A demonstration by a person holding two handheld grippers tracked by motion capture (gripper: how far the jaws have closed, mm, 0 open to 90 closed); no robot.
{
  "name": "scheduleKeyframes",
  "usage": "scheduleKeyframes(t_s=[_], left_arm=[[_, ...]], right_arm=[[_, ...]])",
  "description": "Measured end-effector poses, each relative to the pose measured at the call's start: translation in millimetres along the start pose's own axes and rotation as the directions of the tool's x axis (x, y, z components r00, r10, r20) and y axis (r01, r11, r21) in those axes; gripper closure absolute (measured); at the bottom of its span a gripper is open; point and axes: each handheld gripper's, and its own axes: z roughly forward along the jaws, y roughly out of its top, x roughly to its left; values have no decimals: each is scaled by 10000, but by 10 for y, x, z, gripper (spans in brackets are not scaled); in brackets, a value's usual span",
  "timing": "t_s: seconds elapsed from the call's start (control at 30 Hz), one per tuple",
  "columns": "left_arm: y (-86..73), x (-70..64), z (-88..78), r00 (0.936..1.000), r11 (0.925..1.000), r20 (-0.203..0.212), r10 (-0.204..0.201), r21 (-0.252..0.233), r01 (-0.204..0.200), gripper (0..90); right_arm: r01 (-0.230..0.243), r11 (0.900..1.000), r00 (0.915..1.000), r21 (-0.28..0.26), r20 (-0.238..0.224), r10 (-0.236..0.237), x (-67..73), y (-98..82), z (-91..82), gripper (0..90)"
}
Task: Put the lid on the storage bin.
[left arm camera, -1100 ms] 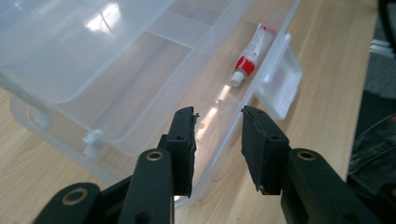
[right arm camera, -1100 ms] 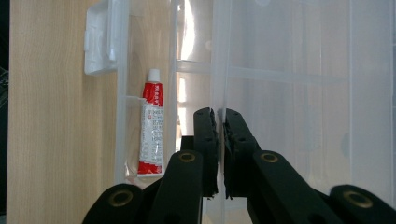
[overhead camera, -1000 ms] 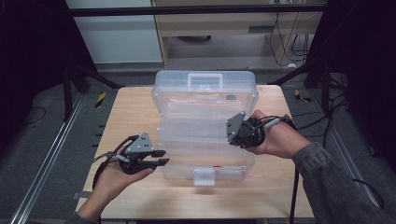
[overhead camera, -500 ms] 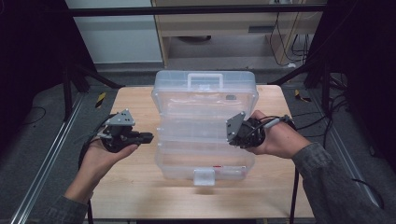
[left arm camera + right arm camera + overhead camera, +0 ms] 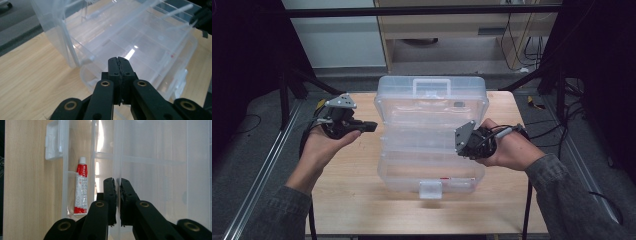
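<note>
- Since a second ago the left gripper (image 5: 368,126) has left the near-left corner of the clear plastic organiser box (image 5: 430,135) and travelled up along the box's left side; it now sits beside the box's upper half, clear of the wall.
- Its jaws have just been closing, and the left gripper view (image 5: 119,60) shows them pressed flat together with nothing between them.
- The right gripper (image 5: 460,141) has kept its place at the box's right side, over the middle tier.
- In the right gripper view (image 5: 116,181) its jaws stand almost together on a thin clear edge of the box, which runs into the slit between them; they are clamped on that wall.
- The organiser box stands open in the middle of the wooden table (image 5: 347,200), its lid with the carry handle (image 5: 431,86) leaning away at the far side and its latch tab (image 5: 430,189) at the near edge.
- A red-and-white tube (image 5: 81,190) lies in a narrow compartment along the box's front edge, just beside the latch tab, well to the side of the right gripper's jaws.
- The left hand (image 5: 324,145) holds its gripper beyond the box's left wall; the right hand (image 5: 509,147) rests at the box's right edge.
</note>
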Motion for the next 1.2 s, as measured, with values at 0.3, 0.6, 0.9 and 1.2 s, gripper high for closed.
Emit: scheduleKeyframes(t_s=[0.3, 0.6, 0.9, 1.2], left_arm=[[139, 49, 9, 9999, 9999, -113, -122, 50, 123, 895], [147, 58, 38, 9995, 9996, -157, -278, -50, 277, 896], [131, 53, 99, 9992, 9992, 17, -390, 10, 390, 896], [99, 67, 131, 9987, 9987, -2, -501, 2, 501, 896]], right_arm=[[-1, 9999, 10000, -125, -9, 1, 9, -16, 6, 853], [59, 9999, 10000, -132, -40, -60, 35, -24, 13, 859], [33, 10000, 9999, -80, -106, -34, 54, -28, 17, 862], [91, 9999, 9997, -87, -217, -93, 72, -31, 31, 862]])
